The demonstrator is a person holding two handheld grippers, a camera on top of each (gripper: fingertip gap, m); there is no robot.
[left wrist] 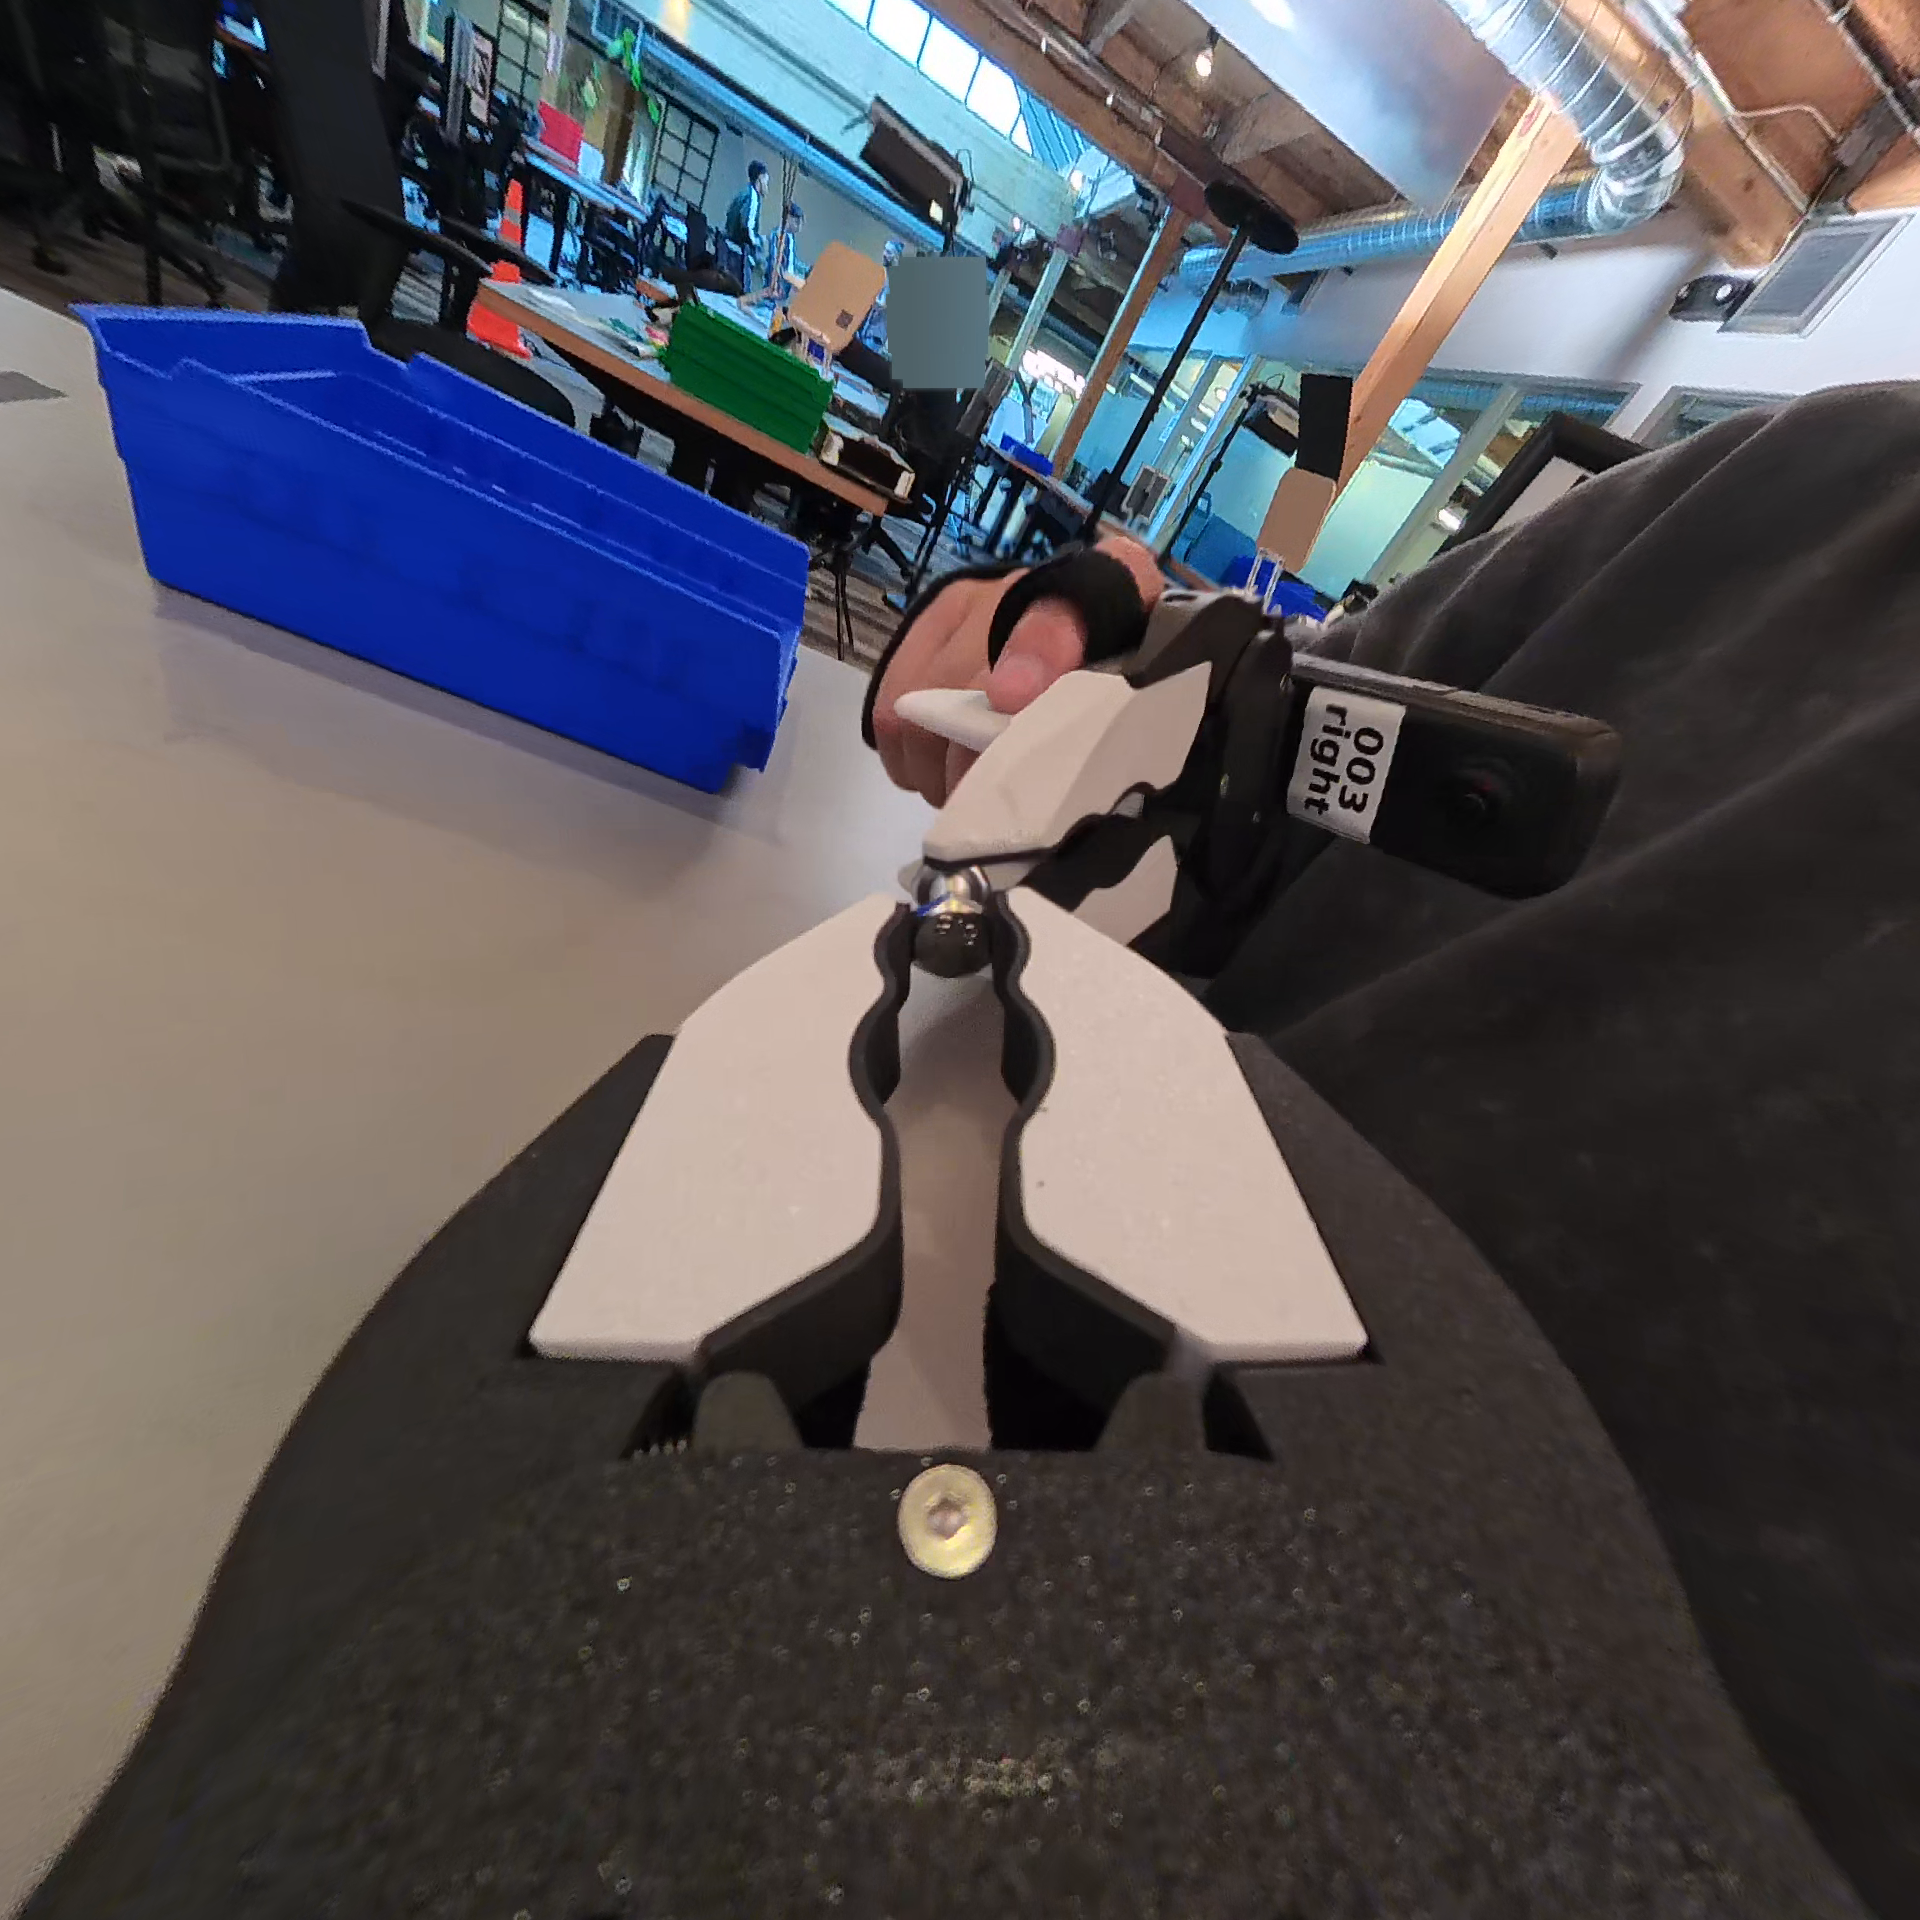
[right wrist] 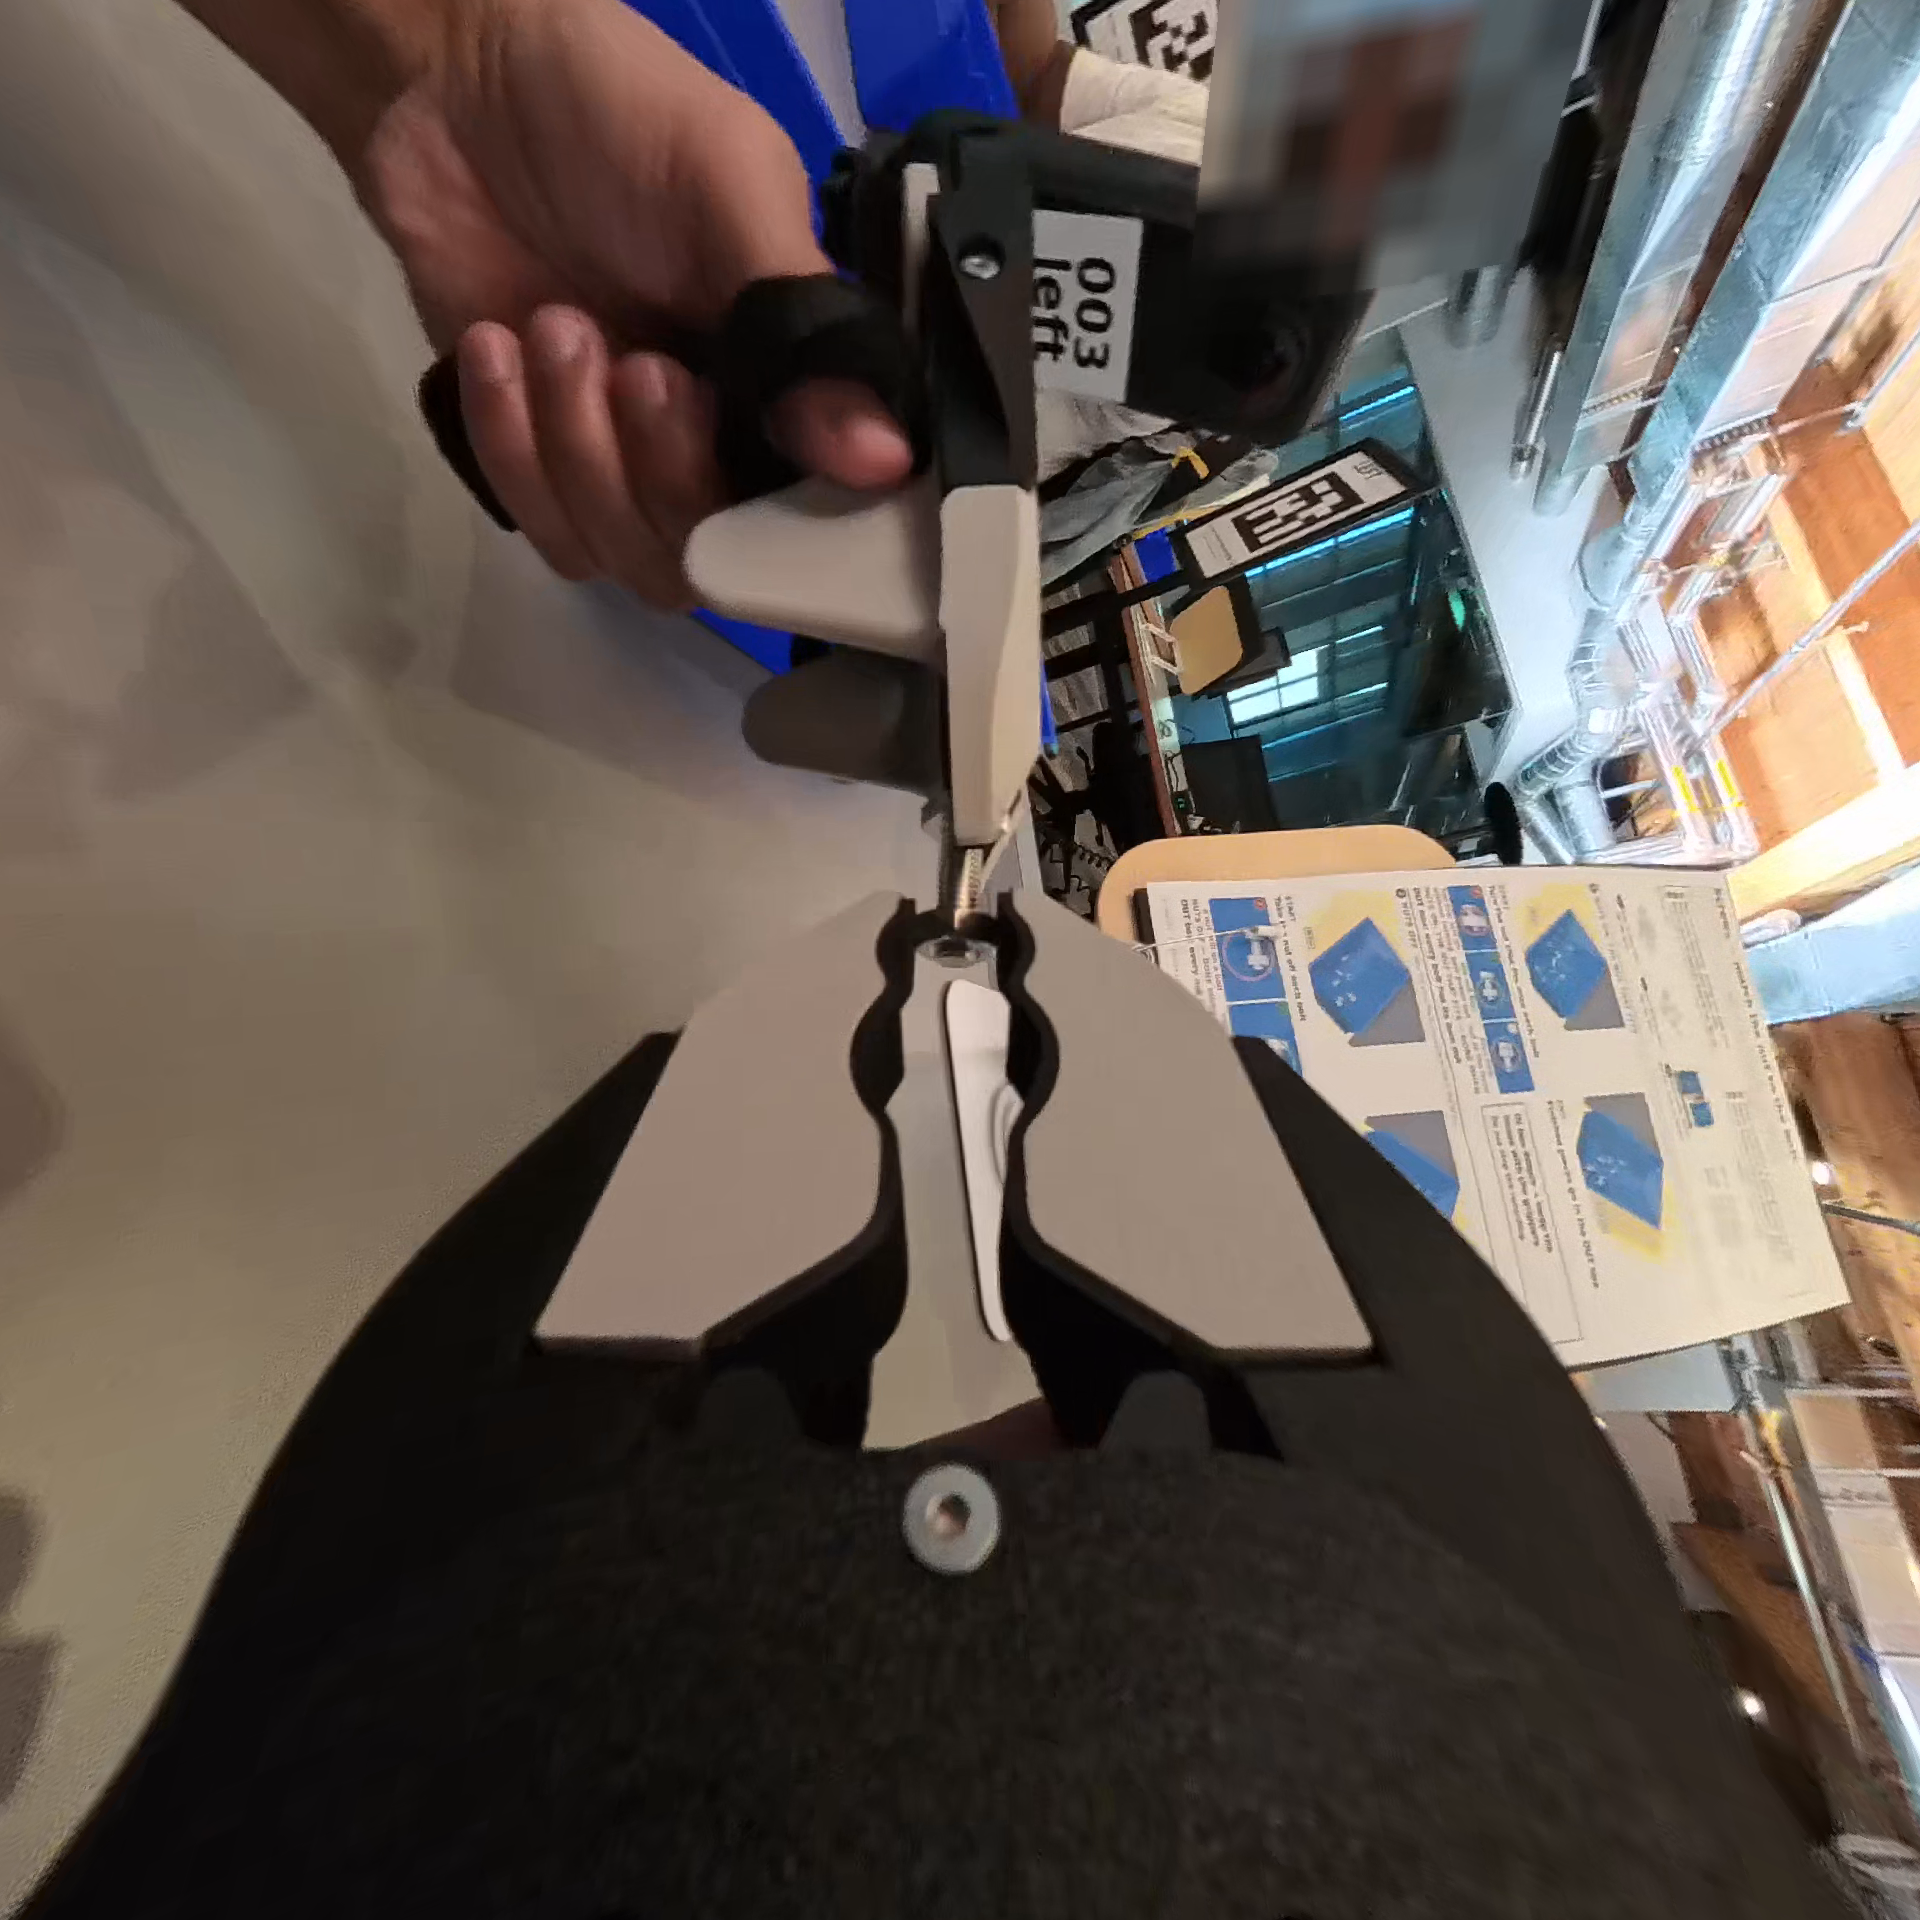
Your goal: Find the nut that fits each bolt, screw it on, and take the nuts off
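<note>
1. Fingers of the left gripper (left wrist: 948, 940) are closed on the round head of a bolt (left wrist: 948, 943); only a narrow gap, filled by that head, remains between the tips.
2. Fingers of the right gripper (right wrist: 951, 940) are closed on a small hex nut (right wrist: 948, 948), pinched at the tips.
3. In the right wrist view, the bolt's threaded shank (right wrist: 964, 881) runs from the left gripper's tips (right wrist: 982, 831) straight to the nut, touching it; how far the nut sits on the thread cannot be told.
4. In the left wrist view, the right gripper (left wrist: 940, 878) meets the left gripper's tips from the upper right, directly behind the bolt head.
5. Each tool is held by a person's hand: the right hand (left wrist: 961, 665) and the left hand (right wrist: 582, 312), each with a finger through a black loop.
6. Both tools are held above a pale grey bench (left wrist: 312, 987).
7. A blue plastic bin (left wrist: 447, 540) stands on the bench, well apart from the bolt, to the upper left.
8. A printed instruction sheet (right wrist: 1507, 1091) shows at the right of the right wrist view.
9. A dark sleeve (left wrist: 1610, 935) fills the right side of the left wrist view.
</note>
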